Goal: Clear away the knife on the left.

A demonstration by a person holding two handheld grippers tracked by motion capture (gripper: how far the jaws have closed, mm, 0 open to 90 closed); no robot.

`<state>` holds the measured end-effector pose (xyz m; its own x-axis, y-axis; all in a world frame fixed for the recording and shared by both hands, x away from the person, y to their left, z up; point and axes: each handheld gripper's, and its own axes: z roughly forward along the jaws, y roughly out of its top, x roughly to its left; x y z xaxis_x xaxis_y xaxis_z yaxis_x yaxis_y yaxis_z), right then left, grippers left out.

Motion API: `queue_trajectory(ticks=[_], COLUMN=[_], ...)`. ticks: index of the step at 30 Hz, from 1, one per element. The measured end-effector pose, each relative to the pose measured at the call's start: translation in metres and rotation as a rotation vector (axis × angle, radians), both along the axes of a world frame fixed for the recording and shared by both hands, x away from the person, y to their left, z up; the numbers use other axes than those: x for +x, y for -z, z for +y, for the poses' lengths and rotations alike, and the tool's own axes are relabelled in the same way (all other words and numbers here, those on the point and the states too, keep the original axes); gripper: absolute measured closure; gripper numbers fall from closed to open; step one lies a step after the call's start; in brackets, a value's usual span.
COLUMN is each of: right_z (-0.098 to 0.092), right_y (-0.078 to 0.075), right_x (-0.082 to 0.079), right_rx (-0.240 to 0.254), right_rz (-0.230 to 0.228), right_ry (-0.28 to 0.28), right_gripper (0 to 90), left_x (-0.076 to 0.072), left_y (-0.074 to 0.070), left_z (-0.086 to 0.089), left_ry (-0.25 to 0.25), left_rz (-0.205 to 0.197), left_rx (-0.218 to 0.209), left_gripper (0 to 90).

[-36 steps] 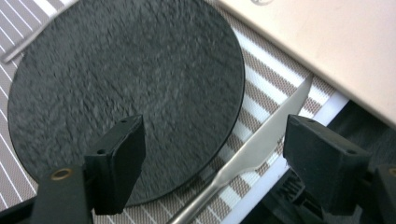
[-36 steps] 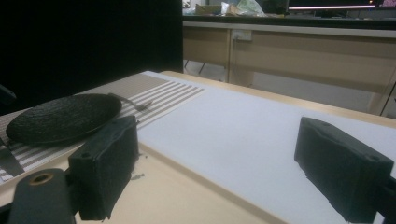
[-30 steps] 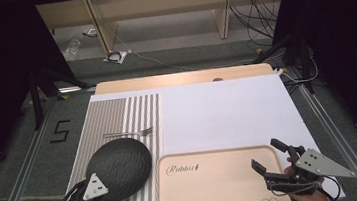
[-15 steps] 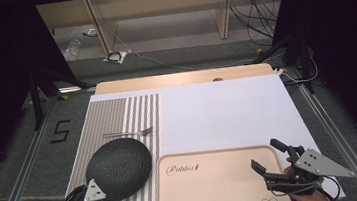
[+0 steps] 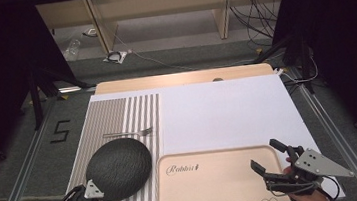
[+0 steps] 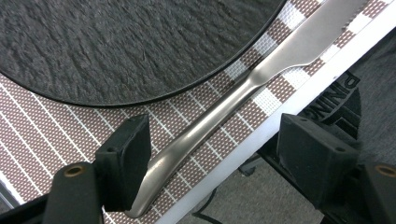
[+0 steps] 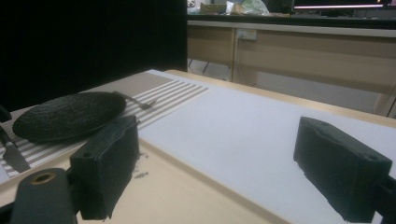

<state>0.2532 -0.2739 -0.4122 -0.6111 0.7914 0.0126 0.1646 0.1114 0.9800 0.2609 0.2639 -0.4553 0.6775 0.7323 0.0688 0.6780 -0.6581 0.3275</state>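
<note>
My left gripper (image 6: 210, 154) straddles the knife (image 6: 243, 93) handle — jaws spread and just closing, only 1 pad touching. The knife lies on the striped mat (image 6: 42, 140) beside the plate (image 6: 130, 42) — not yet lifted.

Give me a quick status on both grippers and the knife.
Left gripper open, jaws closing, straddling knife handle, no grip yet. Right gripper open, empty, over tray. Plate close beside knife.

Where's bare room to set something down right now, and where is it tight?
Free: the white sheet right of the striped placemat and beyond the tray; the tray's own bare middle. Tight: the near left, where plate, knife and left gripper crowd the placemat's edge.
</note>
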Motion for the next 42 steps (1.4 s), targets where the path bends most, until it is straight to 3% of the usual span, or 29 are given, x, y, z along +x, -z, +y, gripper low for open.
queue_trajectory(ticks=[10, 20, 42], right_z=[0.0, 0.0, 0.0], right_y=[0.0, 0.0, 0.001], right_x=[0.001, 0.001, 0.001], right_rx=[0.002, 0.002, 0.0], right_rz=[0.002, 0.003, 0.012], right_ry=[-0.003, -0.003, 0.0], right_gripper=[15.1, 15.2, 15.4], left_x=[0.01, 0.015, 0.014], left_y=[0.007, 0.01, 0.008], left_z=[-0.003, -0.003, -0.017], left_ry=[0.02, 0.046, 0.167], left_rz=[0.037, 0.087, 0.095], left_rx=[0.018, 0.026, 0.086], left_gripper=[28.8, 37.7, 59.3])
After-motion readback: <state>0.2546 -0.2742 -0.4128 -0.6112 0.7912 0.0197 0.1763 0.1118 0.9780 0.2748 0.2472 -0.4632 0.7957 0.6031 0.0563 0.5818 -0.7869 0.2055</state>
